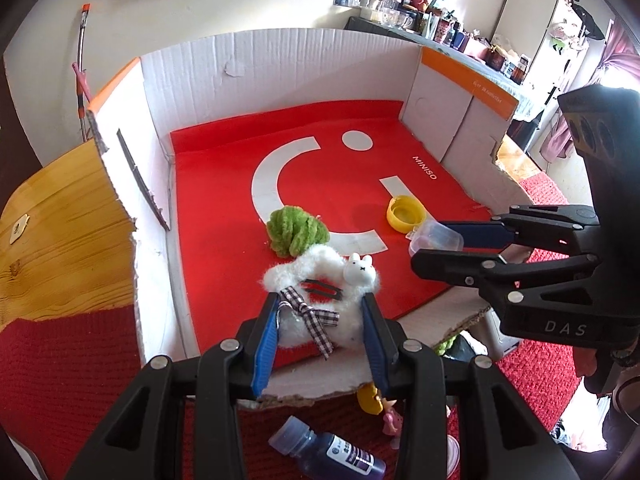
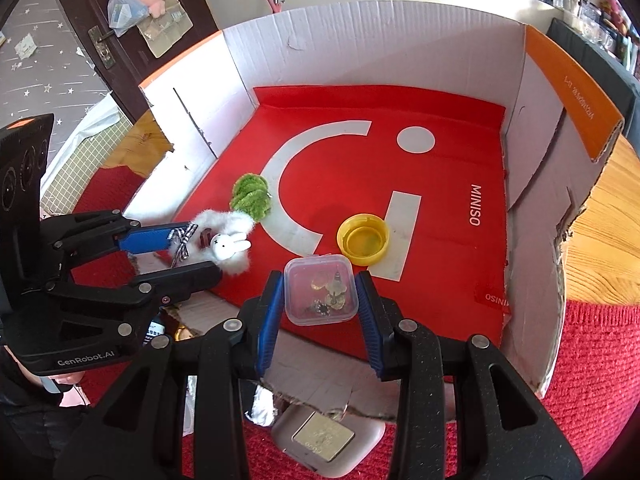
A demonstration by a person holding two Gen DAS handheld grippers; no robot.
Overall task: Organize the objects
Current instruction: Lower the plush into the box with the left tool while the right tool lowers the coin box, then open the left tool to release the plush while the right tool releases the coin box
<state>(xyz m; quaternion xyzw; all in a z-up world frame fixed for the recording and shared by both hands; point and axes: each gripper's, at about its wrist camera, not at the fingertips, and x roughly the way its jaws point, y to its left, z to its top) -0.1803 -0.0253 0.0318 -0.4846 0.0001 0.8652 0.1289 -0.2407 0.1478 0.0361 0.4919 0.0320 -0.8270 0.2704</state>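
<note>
1. While two grippers work over the one cardboard box (image 2: 360, 40), each is clamped on a single thing: the left gripper (image 1: 320, 328) pinches one white fluffy hair clip (image 1: 320, 280) with a rabbit figure and a checked bow, and the right gripper (image 2: 318, 304) squeezes one small clear lidded container (image 2: 320, 294) of trinkets.
2. Both held things sit at the near edge of the red liner (image 2: 440, 160) inside the box, the clip to the left, the container to the right.
3. Two loose things lie on the liner: one green fuzzy piece (image 1: 296, 232) just beyond the clip, and one yellow cap (image 2: 363, 239) just beyond the container, open side up.
4. Only the left wrist view shows what lies near, outside the box, on the red cloth (image 1: 60, 380): one purple bottle (image 1: 328, 452) on its side and one small yellow and pink figure (image 1: 378, 404).
5. Only the right wrist view shows one flat white case (image 2: 324, 440) with a square plate on it below the box's torn near wall, and the contents of the container.
6. Far off, the left view alone shows a crowded shelf (image 1: 440, 24).
</note>
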